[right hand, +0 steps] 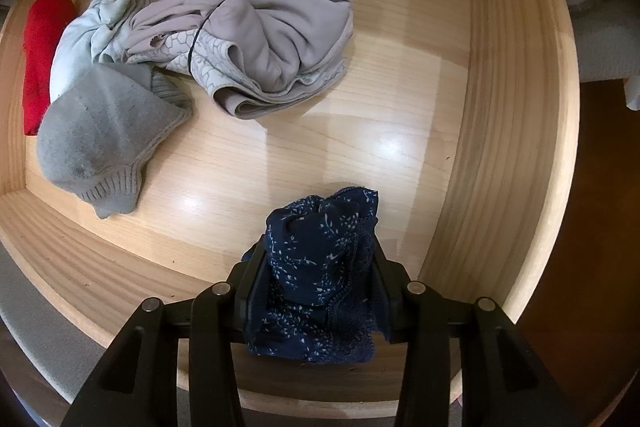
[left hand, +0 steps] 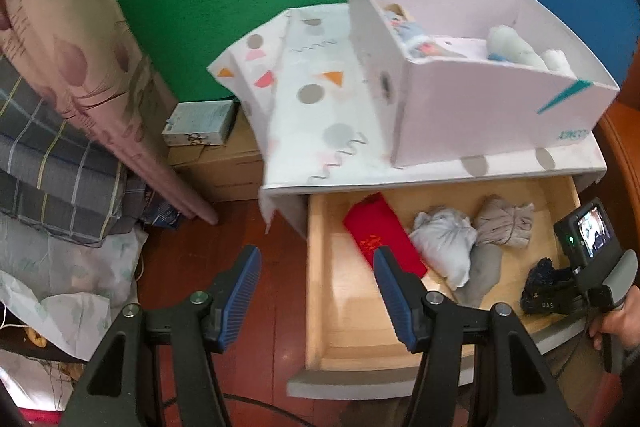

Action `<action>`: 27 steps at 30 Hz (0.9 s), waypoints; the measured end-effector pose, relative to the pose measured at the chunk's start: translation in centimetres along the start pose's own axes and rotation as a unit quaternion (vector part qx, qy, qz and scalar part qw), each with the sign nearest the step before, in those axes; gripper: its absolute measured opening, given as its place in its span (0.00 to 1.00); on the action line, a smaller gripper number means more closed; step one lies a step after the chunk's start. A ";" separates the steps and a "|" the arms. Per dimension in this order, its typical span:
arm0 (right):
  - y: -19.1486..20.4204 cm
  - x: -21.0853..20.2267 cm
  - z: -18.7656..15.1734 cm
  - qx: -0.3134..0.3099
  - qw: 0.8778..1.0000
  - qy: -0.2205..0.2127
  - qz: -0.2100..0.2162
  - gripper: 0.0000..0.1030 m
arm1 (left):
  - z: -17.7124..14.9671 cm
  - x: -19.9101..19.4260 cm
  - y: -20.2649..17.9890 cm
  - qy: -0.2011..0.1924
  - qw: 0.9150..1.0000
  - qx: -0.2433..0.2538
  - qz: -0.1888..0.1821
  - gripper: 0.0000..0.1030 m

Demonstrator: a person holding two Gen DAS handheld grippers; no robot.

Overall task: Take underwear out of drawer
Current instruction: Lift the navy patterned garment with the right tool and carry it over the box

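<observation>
- Risk of slippage: the right gripper (right hand: 316, 267) is clenched on the navy underwear (right hand: 320, 267), but the cloth is bunched and much of it spills below the jaws. A loose fold could, in my judgement, pull free during the lift.
- Risk of snagging: the garment hangs low over the drawer (right hand: 520, 107), close to its front wall. Its lace-like edge could catch on the rim if it is drawn out at a shallow angle.
- Risk of collision: the left gripper (left hand: 316, 291) hovers released and empty over the drawer's near left corner; crossing paths seems unlikely but possible.
- Neighbouring items: the grey sock (right hand: 108, 143), the tied beige bundle (right hand: 256, 39), the pale bundle (right hand: 88, 39) and the red cloth (right hand: 38, 51) lie well apart from the grasp, untouched.
- Condition of garment: dark navy, speckled with small white sprigs, scalloped trim along one edge, crumpled into a soft wad between the fingers.
</observation>
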State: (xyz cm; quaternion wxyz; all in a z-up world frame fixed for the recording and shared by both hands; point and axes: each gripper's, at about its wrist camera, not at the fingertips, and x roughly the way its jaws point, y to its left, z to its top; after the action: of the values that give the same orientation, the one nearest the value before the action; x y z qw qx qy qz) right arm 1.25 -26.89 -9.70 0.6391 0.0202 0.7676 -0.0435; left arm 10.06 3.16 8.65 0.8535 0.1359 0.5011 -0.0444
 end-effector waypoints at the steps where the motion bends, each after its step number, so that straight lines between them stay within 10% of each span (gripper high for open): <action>1: 0.0 0.0 0.0 0.000 1.000 0.000 -0.001 0.39 | 0.1 -0.3 0.7 -0.002 1.000 -0.004 0.002 0.58; 12: 0.6 -0.3 0.3 -0.001 1.000 -0.006 -0.009 0.34 | 1.3 -3.3 4.1 -0.030 0.999 -0.002 0.026 0.58; 27: 0.7 -4.7 -0.5 0.007 0.996 -0.089 -0.024 0.28 | -4.5 4.6 -0.2 0.034 0.996 -0.083 -0.023 0.58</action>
State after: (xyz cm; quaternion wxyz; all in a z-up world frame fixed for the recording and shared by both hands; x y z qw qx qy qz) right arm 1.63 -25.99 -5.06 0.7037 0.0024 0.7074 -0.0659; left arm 8.53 4.53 2.56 0.8431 0.0547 0.5346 -0.0183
